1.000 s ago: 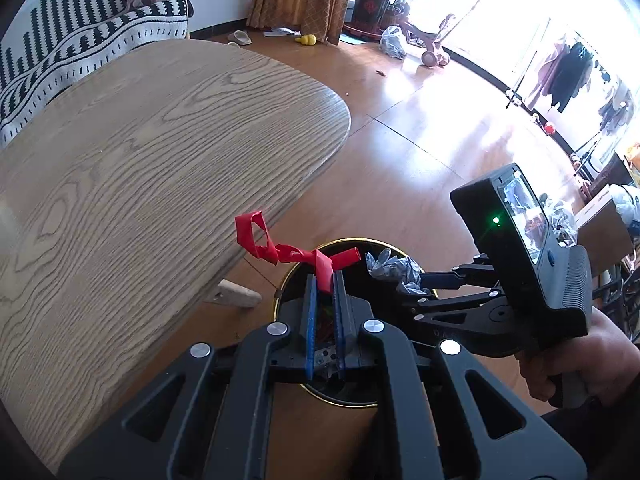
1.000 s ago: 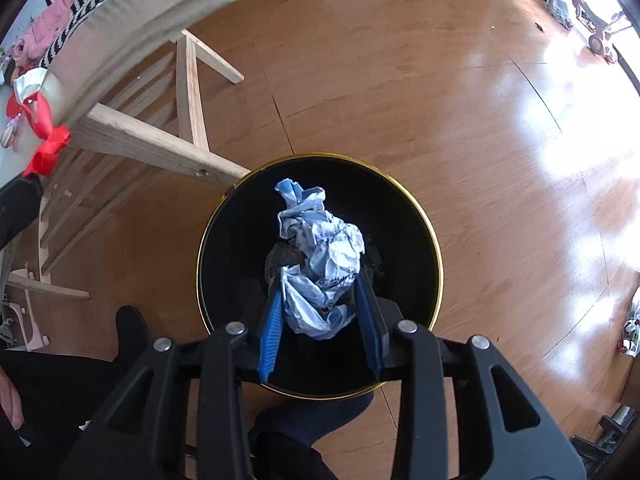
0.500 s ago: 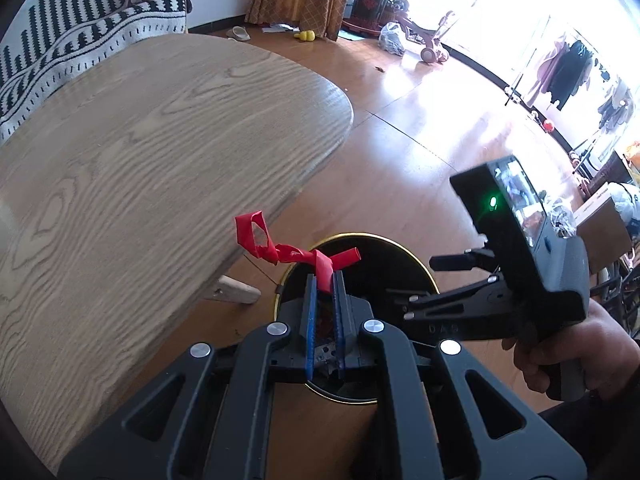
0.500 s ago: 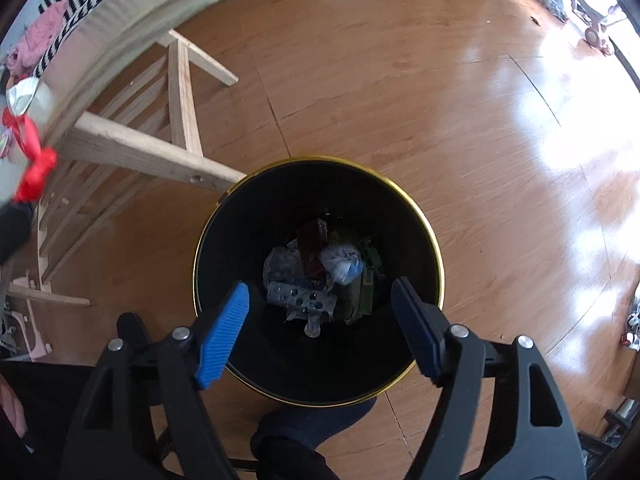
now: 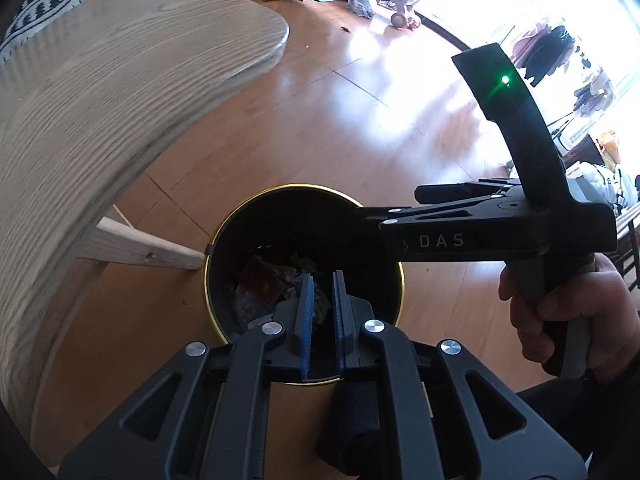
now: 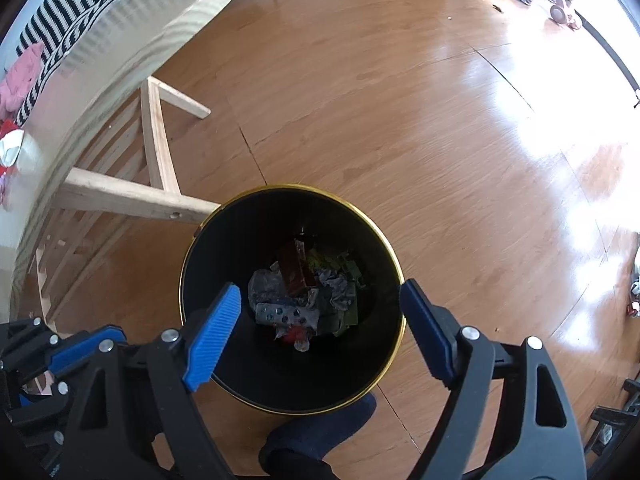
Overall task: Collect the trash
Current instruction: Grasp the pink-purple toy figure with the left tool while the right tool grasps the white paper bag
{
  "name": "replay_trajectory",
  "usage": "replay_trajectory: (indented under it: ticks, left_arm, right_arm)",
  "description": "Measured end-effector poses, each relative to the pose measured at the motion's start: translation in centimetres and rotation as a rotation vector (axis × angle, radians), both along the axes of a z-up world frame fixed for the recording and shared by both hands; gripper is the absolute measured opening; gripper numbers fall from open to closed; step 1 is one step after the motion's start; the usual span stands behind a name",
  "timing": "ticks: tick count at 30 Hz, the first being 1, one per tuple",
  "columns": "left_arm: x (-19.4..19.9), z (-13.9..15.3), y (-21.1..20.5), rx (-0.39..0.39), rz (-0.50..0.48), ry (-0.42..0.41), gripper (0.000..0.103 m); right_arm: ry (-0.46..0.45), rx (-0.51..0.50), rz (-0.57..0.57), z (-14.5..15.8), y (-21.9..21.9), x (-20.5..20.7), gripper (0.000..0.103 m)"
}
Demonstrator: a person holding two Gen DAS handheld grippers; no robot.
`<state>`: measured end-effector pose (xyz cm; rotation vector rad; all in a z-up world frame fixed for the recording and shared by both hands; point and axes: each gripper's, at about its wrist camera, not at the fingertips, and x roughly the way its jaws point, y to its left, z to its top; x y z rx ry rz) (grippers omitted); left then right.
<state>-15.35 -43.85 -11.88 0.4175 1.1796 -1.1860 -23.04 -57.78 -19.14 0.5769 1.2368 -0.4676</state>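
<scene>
Left claw is shut: its blue pads stand parallel with only a slit between them, and nothing shows in that slit. It points steeply down into the bin.

Right claw is opening. Its jaws stand wide apart, nothing is between them, and they straddle the bin mouth from the 8 and 4 o'clock sides. A hand grips its handle at 3 o'clock in the left view.

Trash lies in a loose heap on the bin bottom: crumpled paper, a blister pack, a brown box, green scraps and a red piece.

The bin, black with a gold rim, stands on the floor. The table is at 10 o'clock from it, with a wooden brace ending just beside the rim. A dark-socked foot sits at 6 o'clock, beside the bin.
</scene>
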Motion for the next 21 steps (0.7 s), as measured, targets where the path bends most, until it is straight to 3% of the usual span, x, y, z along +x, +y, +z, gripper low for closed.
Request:
replay_trajectory:
  ticks: [3, 4, 5, 6, 14, 19, 21]
  left_arm:
    - [0.3, 0.2, -0.1, -0.009, 0.007, 0.014, 0.018]
    - [0.4, 0.3, 0.1, -0.012, 0.011, 0.016, 0.045]
    - [0.5, 0.4, 0.2, -0.015, 0.023, 0.012, 0.080]
    - [0.6, 0.7, 0.5, -0.023, 0.046, -0.001, 0.089]
    - [2.1, 3.3, 3.5, -0.065, 0.096, -0.017, 0.092]
    - [4.9, 6.8, 7.9, -0.126, 0.152, -0.086, 0.092]
    - [7.6, 8.3, 10.6, -0.140, 0.216, -0.126, 0.093]
  right_arm:
    - [-0.006, -0.005, -0.004, 0.3, 0.1, -0.2, 0.080]
    - [-0.006, -0.010, -0.007, 0.4, 0.3, -0.3, 0.080]
    - [-0.009, -0.016, -0.010, 0.6, 0.3, -0.3, 0.081]
    - [-0.014, -0.021, -0.016, 0.9, 0.2, -0.3, 0.082]
    - [-0.072, -0.079, -0.046, 4.5, 0.8, -0.2, 0.083]
    - [-0.166, -0.186, -0.014, 9.6, 3.6, 2.2, 0.083]
    - [-0.213, -0.200, 0.009, 11.1, 5.0, 3.9, 0.086]
